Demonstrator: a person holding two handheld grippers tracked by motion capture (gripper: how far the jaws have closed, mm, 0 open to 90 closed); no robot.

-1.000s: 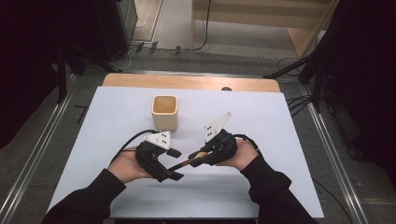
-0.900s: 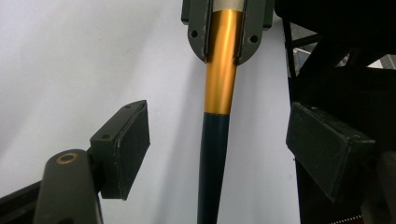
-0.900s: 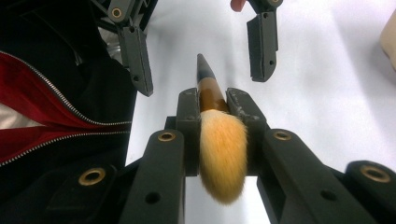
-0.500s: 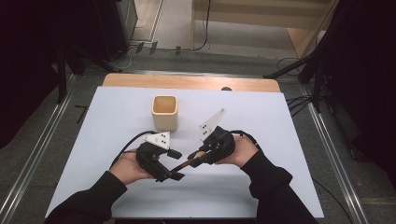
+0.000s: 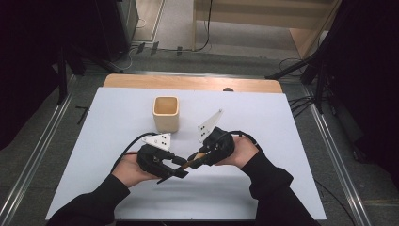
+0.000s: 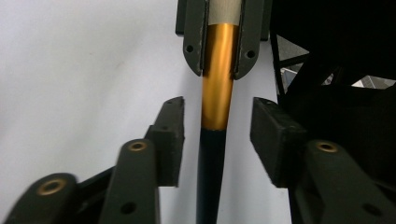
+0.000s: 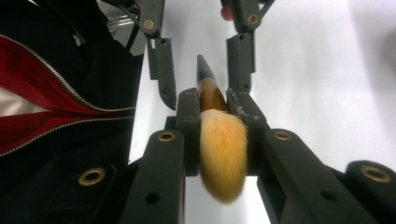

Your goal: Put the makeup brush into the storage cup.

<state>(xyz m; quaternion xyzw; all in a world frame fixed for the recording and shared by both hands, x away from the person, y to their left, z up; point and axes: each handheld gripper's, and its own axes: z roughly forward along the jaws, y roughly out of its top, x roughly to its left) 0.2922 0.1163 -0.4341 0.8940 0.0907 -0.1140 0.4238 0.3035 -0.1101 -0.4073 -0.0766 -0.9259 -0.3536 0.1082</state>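
Scene: you sit at a white table [image 5: 263, 188] with a gripper in each hand; a tan square cup [image 5: 165, 113] stands upright beyond your hands, well apart from them.
Brush: a makeup brush [image 5: 194, 162] hangs level above the table between your two grippers, tuft toward your right, dark handle toward your left.
Right gripper: your right gripper [image 7: 212, 100] is clenched on the brush at the gold ferrule [image 7: 208, 97], just ahead of the tuft [image 7: 223, 154]; the pale bristles bulge out between the jaws.
Left gripper: your left gripper [image 6: 215, 135] has just been closing around the dark handle [image 6: 210, 172]; the handle runs between the pads [image 6: 170, 135], but a gap shows on both sides, so it is not yet gripped.
Feel: judging by its build, the brush is light and stiff along the handle, soft and easily crushed at the tuft; the glossy ferrule and handle look slippery.
Where to hold: take the dark handle squarely, just behind the ferrule, and stay off the bristles.
Caution: the handle tapers to a point, so a grip near the tip could let it pivot or slide out.
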